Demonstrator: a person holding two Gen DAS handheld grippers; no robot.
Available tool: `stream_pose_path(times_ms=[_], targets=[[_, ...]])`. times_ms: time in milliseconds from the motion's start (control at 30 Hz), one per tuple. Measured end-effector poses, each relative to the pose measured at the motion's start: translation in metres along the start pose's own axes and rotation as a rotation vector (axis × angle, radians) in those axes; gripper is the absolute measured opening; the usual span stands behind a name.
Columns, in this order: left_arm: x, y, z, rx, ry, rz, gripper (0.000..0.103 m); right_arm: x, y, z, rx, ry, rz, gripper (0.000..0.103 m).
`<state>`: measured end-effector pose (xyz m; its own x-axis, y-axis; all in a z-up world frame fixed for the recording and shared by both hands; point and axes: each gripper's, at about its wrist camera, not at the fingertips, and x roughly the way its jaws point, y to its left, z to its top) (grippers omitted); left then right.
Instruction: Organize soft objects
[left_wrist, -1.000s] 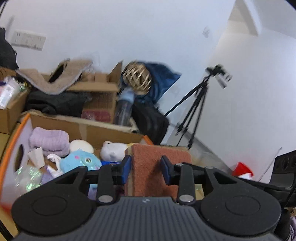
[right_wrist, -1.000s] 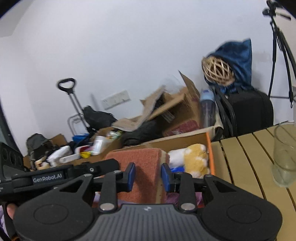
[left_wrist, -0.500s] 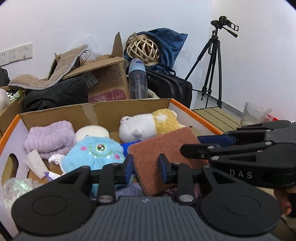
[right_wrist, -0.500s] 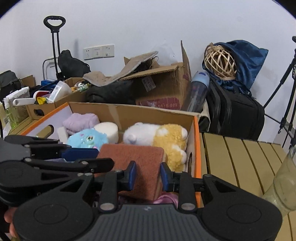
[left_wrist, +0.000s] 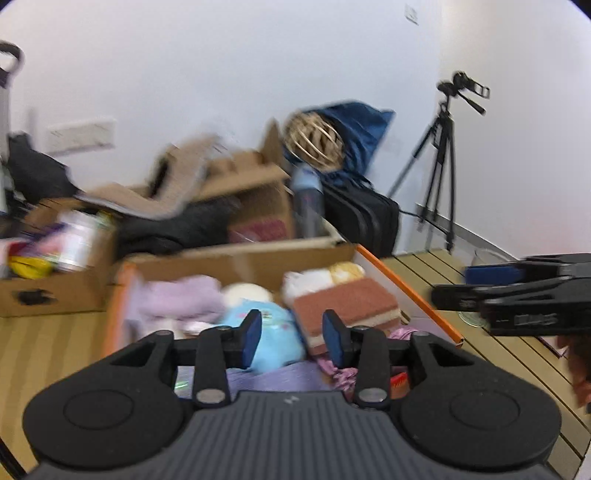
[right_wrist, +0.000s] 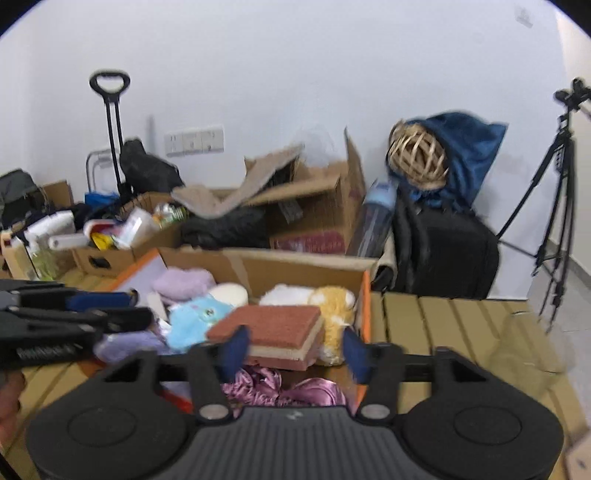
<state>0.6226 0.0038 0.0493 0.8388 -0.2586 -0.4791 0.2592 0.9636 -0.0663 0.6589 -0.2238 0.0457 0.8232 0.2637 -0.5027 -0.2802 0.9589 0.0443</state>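
Note:
A rust-red sponge pad (left_wrist: 345, 302) (right_wrist: 273, 332) lies flat in the cardboard box (left_wrist: 402, 284) (right_wrist: 365, 295) on top of the soft things. Beside it are a blue plush (left_wrist: 269, 332) (right_wrist: 195, 321), a white and yellow plush (left_wrist: 325, 275) (right_wrist: 325, 301), a lilac towel (left_wrist: 184, 299) (right_wrist: 183, 282) and a pink satin cloth (right_wrist: 280, 386). My left gripper (left_wrist: 291, 336) is open and empty above the box's near side. My right gripper (right_wrist: 293, 350) is open and empty just behind the sponge; it also shows at the right of the left wrist view (left_wrist: 517, 295).
The box stands on a slatted wooden table (right_wrist: 443, 325). A clear glass (right_wrist: 524, 343) stands on the table to the right. Behind are more cardboard boxes (right_wrist: 314, 206), a black bag (right_wrist: 443, 254), a tripod (right_wrist: 554, 192) and a wicker ball (right_wrist: 417, 157).
Both grippers let go of the sponge and opened. It now lies flat in the box. Both grippers pulled back and up from it.

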Motion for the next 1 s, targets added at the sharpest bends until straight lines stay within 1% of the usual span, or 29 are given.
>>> stream_pose_path(times_ms=[33, 67, 133, 167, 200, 233, 267, 333, 400, 433, 467, 567, 667, 733, 867, 1000], targets=[[-0.018, 0.002, 0.000, 0.004, -0.013, 0.025, 0.043, -0.016, 0.002, 0.001, -0.003, -0.007, -0.003, 0.065], [-0.036, 0.005, 0.000, 0.004, -0.024, 0.052, 0.049, -0.035, 0.003, 0.001, -0.005, -0.020, -0.005, 0.066], [-0.066, 0.008, -0.002, 0.006, -0.041, 0.113, 0.056, -0.068, 0.005, 0.000, 0.008, -0.039, -0.026, 0.076], [-0.082, 0.009, -0.005, 0.003, -0.051, 0.145, 0.064, -0.081, 0.005, -0.001, 0.016, -0.048, -0.035, 0.078], [-0.100, 0.009, -0.010, -0.006, -0.061, 0.188, 0.070, -0.098, 0.007, -0.003, 0.026, -0.061, -0.046, 0.081], [-0.115, 0.009, -0.014, -0.011, -0.069, 0.227, 0.078, -0.113, 0.008, -0.006, 0.032, -0.073, -0.053, 0.081], [-0.132, 0.007, -0.019, -0.009, -0.078, 0.258, 0.081, -0.129, 0.011, -0.011, 0.035, -0.086, -0.058, 0.082], [-0.168, 0.001, -0.028, 0.007, -0.100, 0.278, 0.083, -0.161, 0.018, -0.021, 0.042, -0.107, -0.065, 0.085], [-0.203, -0.005, -0.037, -0.008, -0.122, 0.270, 0.088, -0.192, 0.026, -0.033, 0.044, -0.126, -0.058, 0.086], [-0.218, -0.007, -0.041, -0.016, -0.132, 0.270, 0.092, -0.204, 0.029, -0.038, 0.050, -0.137, -0.051, 0.087], [-0.232, -0.010, -0.045, -0.023, -0.142, 0.277, 0.095, -0.218, 0.033, -0.046, 0.055, -0.147, -0.041, 0.087], [-0.274, -0.024, -0.063, -0.025, -0.186, 0.299, 0.099, -0.250, 0.044, -0.068, 0.059, -0.167, -0.037, 0.088], [-0.314, -0.041, -0.089, -0.022, -0.219, 0.314, 0.103, -0.283, 0.061, -0.099, 0.054, -0.179, -0.027, 0.089], [-0.340, -0.052, -0.110, -0.022, -0.246, 0.302, 0.103, -0.310, 0.073, -0.125, 0.053, -0.199, -0.012, 0.096], [-0.385, -0.078, -0.162, -0.004, -0.274, 0.280, 0.103, -0.357, 0.098, -0.174, 0.025, -0.238, -0.002, 0.098], [-0.425, -0.099, -0.211, 0.015, -0.294, 0.294, 0.103, -0.403, 0.118, -0.222, 0.011, -0.269, 0.019, 0.101]])
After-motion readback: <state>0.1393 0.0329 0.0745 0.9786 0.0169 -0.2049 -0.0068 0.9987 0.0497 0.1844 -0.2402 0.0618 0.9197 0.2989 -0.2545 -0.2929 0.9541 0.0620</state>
